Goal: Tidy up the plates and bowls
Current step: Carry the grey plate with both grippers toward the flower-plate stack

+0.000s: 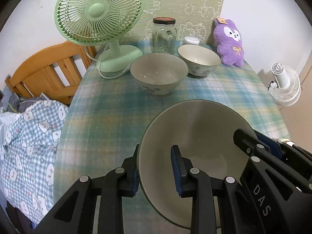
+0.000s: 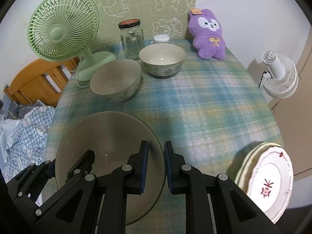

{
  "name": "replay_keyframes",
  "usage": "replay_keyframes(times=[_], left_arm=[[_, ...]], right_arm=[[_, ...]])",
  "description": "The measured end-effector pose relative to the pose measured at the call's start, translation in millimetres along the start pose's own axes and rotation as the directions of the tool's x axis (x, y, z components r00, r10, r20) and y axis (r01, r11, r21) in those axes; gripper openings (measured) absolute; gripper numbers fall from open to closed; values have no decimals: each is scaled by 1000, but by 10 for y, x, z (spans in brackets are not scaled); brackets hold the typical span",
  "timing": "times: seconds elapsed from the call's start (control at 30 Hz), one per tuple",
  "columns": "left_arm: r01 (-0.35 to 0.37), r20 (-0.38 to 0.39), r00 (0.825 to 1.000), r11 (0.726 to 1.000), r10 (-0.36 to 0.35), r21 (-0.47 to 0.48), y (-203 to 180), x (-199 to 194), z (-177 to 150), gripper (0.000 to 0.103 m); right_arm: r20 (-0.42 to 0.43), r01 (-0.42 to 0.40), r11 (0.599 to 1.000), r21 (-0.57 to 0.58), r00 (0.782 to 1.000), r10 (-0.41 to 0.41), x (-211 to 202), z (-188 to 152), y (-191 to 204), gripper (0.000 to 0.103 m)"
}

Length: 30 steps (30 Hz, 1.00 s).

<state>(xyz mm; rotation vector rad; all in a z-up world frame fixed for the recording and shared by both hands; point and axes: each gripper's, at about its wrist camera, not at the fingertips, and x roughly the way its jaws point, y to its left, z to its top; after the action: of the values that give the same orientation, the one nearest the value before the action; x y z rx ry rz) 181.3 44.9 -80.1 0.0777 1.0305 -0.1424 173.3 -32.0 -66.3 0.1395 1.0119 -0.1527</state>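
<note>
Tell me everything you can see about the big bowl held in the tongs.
The big bowl is round, smooth and glazed-looking, grey-cream inside with a thin dark rim. It looks empty. It is tilted above the plaid tablecloth. The left tongs pinch one side of its rim, the right tongs the opposite side.

I am in a lived-in bedroom at home: my table [image 2: 204, 105] wears a blue-green plaid cloth and stands right beside a wooden bed frame [image 1: 44, 74] heaped with bear-print checked bedding [image 1: 29, 146]. A green desk fan [image 1: 97, 13], a glass jar [image 2: 131, 39] and a purple plush rabbit [image 2: 209, 37] line the far edge (a cartoon-doodle sheet [image 2: 144, 7] is stuck to the white wall behind), and a white fan [image 2: 278, 74] stands off to the side
</note>
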Motion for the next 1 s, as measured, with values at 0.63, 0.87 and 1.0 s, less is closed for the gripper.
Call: replay_keyframes(times=[0.63,0.87,1.0], left_arm=[[-7,-24,1000,999,6,-44,-579,-113,-600,25],[-8,-30,1000,998,6,-59,-671,-89,-729,26],[-16,-28,1000,997,14,-71,-713,-54,-783,26]], right_arm=[[-35,-4,1000,-25,999,3,-158,-544,-608,21],[-48,-4,999,-38,999,2,-123,-664,-719,21],[-49,-8,999,-43,999,6,-90,-703,-762,21]])
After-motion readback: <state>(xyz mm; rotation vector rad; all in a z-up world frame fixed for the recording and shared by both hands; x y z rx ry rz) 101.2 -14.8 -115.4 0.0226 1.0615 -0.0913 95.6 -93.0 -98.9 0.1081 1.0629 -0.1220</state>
